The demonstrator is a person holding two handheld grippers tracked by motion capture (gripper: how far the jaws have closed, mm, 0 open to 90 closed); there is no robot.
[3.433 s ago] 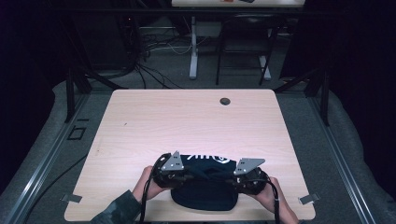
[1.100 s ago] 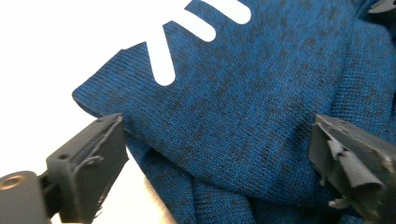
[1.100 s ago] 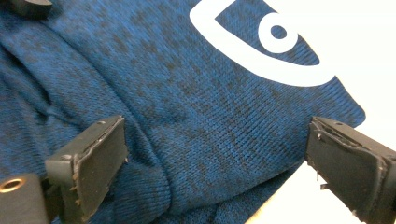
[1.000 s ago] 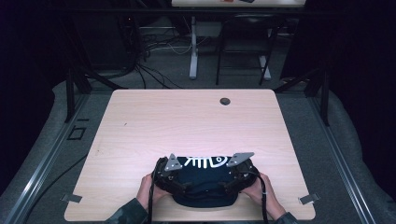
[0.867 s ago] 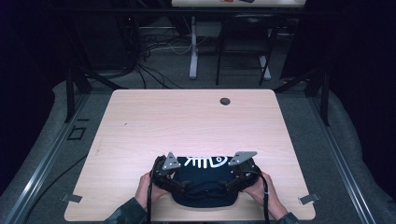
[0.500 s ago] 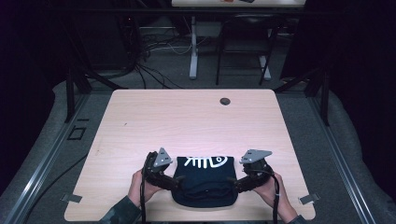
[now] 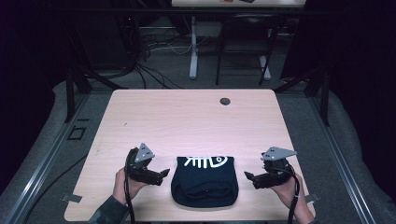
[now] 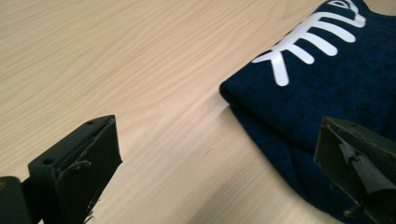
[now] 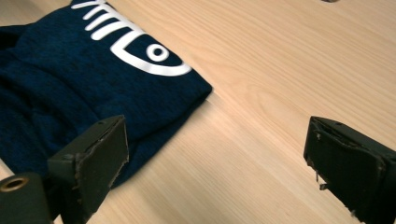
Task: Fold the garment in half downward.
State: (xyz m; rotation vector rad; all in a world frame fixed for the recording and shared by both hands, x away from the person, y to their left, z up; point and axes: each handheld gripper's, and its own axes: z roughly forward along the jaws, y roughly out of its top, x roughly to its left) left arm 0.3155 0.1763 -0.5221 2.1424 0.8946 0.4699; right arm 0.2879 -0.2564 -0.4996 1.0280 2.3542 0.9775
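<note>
Both grippers have let go and drawn outward, the left gripper (image 7: 161,173) and right gripper (image 7: 249,176) now wide-jawed and empty either side of the folded dark garment (image 7: 204,181) near the table's (image 7: 187,116) front edge, suggesting the fold is finished.

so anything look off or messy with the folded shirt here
Nothing stands out. The folded navy shirt lies flat near the table's front edge, its white fishbone print facing up. The left hand-held gripper and right hand-held gripper sit open on either side.
</note>
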